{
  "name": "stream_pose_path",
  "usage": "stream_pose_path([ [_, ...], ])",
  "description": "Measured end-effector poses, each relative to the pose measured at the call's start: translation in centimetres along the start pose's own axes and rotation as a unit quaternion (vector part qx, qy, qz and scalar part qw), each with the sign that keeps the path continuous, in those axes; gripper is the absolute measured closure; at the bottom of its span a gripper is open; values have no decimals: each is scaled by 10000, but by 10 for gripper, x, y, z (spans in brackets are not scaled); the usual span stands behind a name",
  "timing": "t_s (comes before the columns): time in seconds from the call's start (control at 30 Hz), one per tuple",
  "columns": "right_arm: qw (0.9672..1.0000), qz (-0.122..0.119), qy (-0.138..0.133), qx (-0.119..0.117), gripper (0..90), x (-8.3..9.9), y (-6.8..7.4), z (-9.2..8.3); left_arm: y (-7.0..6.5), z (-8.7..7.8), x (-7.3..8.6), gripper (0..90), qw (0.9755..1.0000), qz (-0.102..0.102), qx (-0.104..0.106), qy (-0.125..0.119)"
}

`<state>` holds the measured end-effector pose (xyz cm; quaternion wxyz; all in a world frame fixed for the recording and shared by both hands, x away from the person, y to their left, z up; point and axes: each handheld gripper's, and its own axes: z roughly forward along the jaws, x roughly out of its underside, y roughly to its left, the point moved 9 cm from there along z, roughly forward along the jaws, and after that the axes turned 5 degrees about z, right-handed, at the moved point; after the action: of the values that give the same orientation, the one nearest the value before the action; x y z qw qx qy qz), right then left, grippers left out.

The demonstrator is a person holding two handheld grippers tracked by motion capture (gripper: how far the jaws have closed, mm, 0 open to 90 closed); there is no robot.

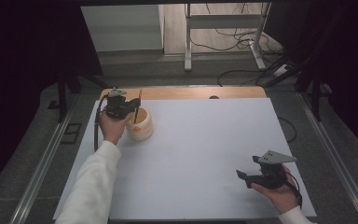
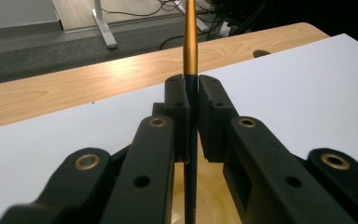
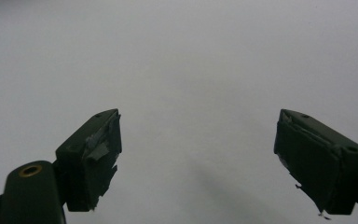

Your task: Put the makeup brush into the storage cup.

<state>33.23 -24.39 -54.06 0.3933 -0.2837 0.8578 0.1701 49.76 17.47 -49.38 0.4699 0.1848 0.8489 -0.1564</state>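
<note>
Far left: left hand-held gripper (image 1: pixel 131 105) clenched on a thin stick (image 2: pixel 189 56), pinched low between the pads so it stands upright. Directly beneath, a round cream pot (image 1: pixel 141 125) on the white sheet of the bench (image 1: pixel 205 140), stick's lower end inside its mouth, apparently for setting in. Far right, well apart: right hand-held gripper (image 1: pixel 244 173) released, jaws spread wide over bare sheet, holding nothing, seemingly parked clear.
</note>
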Motion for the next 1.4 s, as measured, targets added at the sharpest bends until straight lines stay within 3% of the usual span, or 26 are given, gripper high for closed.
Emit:
stream_pose_path([
  [0.3, 10000, -1, 23, -10, 153, 0, 1, 1, -1, -2, -1, 822, 9999, 70, 46, -75],
  [0.37, 10000, 7, 19, -7, 153, 0, 1, 0, 0, -4, -4, 707, 9997, 119, -12, -199],
  [0.43, 10000, 13, 7, 0, 153, 0, 0, 0, 2, -7, -8, 503, 9995, 79, -53, -303],
  [0.57, 10000, 8, 13, -1, 153, 0, 0, 0, 1, -9, -8, 232, 9997, 73, -31, -225],
  [0.7, 10000, -4, -5, -2, 153, -1, 1, 1, -2, -11, -9, 138, 9997, 55, 115, -211],
  [0.8, 10000, -7, -3, -23, 153, -2, 1, 1, -5, -10, -6, 91, 9996, 36, 260, -53],
  [0.97, 10000, 42, -44, -31, 153, -3, 0, 1, -6, -18, -9, 62, 9992, -10, 402, -69],
  [1.17, 9999, 96, -108, -33, 153, -6, -1, -2, -2, -27, -10, 52, 9990, -13, 445, -74],
  [1.4, 9999, 55, -116, -32, 153, -7, -1, -2, -9, -34, -12, 48, 9986, 48, 518, -52],
])
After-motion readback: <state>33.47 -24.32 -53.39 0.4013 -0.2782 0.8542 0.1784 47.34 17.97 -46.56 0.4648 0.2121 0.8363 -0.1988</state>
